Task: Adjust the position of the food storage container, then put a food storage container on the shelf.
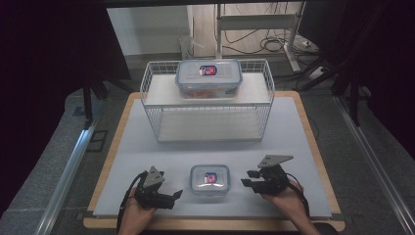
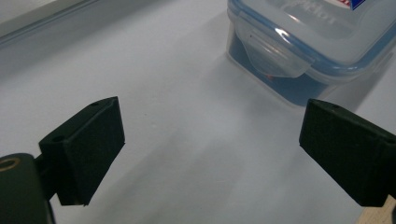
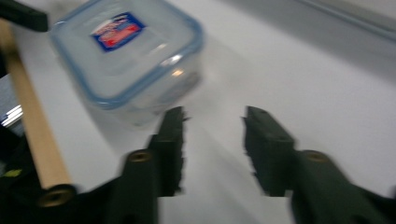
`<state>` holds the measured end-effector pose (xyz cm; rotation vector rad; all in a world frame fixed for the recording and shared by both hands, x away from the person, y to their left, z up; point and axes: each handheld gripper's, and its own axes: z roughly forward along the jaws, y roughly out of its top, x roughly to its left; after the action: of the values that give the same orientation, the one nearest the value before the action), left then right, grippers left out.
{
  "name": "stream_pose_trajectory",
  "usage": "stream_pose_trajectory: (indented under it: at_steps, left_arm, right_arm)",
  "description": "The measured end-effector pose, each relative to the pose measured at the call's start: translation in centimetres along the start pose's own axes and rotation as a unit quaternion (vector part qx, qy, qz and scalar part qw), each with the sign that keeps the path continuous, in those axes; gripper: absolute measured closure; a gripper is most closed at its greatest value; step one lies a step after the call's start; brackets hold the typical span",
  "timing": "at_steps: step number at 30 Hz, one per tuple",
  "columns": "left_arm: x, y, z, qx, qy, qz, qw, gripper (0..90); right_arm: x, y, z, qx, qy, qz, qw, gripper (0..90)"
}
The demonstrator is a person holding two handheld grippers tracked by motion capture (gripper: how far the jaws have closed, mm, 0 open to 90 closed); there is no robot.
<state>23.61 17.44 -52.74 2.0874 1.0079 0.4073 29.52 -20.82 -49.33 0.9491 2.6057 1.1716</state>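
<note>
At the bench's near edge, the small lidded container (image 1: 210,179) sits between the spread left hand-held gripper (image 1: 172,196) and right hand-held gripper (image 1: 247,181), both empty; squeezing evenly from both sides looks wisest.

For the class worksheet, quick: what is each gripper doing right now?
Left gripper: open, empty.
Right gripper: partly open, empty, beside the small container.
</note>
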Motion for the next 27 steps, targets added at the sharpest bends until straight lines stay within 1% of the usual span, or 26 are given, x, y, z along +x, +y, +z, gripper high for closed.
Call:
stream_pose_trajectory:
  at_steps: [2, 4, 6, 11, 13, 17, 22, 23, 25, 27]
  left_arm:
    - [0.02, -0.03, 0.04, -0.001, 0.002, 0.003, 1.0000, 6.4]
    - [0.05, -0.05, 0.06, -0.004, 0.001, 0.000, 1.0000, 5.7]
    - [0.11, -0.09, 0.05, -0.007, 0.000, -0.005, 1.0000, 4.9]
    - [0.50, -0.28, -0.20, -0.009, 0.002, -0.018, 0.9998, 3.7]
    - [0.64, -0.31, -0.28, -0.011, 0.002, -0.020, 0.9997, 3.4]
    - [0.68, -0.32, -0.30, -0.010, 0.006, -0.019, 0.9998, 3.3]
    - [0.52, -0.27, -0.18, -0.013, 0.008, -0.011, 0.9998, 2.5]
    - [0.53, -0.27, -0.18, -0.015, 0.007, -0.012, 0.9998, 2.4]
    - [0.60, -0.27, -0.22, -0.018, 0.006, -0.018, 0.9997, 2.1]
    - [0.69, -0.17, -0.51, -0.028, 0.016, -0.028, 0.9991, 1.5]
  right_arm:
    - [-0.57, -0.26, -0.30, -0.005, -0.006, 0.003, 1.0000, 44.4]
    - [-0.97, -0.58, -0.32, -0.005, -0.011, 0.002, 0.9999, 36.1]
    - [-1.18, -0.81, -0.23, -0.006, -0.014, 0.000, 0.9999, 30.8]
    - [-1.06, -0.88, -0.11, -0.022, -0.009, -0.012, 0.9997, 18.7]
    - [-1.01, -0.91, 0.10, -0.018, -0.006, -0.015, 0.9997, 14.5]
    - [-1.11, -1.05, 0.36, -0.012, -0.004, -0.015, 0.9998, 11.1]
    - [-1.25, -1.08, 0.34, -0.013, 0.003, 0.000, 0.9999, 6.7]
    - [-1.22, -1.04, 0.35, -0.010, 0.007, 0.004, 0.9999, 5.8]
    - [-1.04, -0.99, 0.38, -0.009, 0.001, 0.001, 1.0000, 5.1]
    - [-0.87, -0.92, 0.45, -0.006, -0.002, -0.005, 1.0000, 4.8]
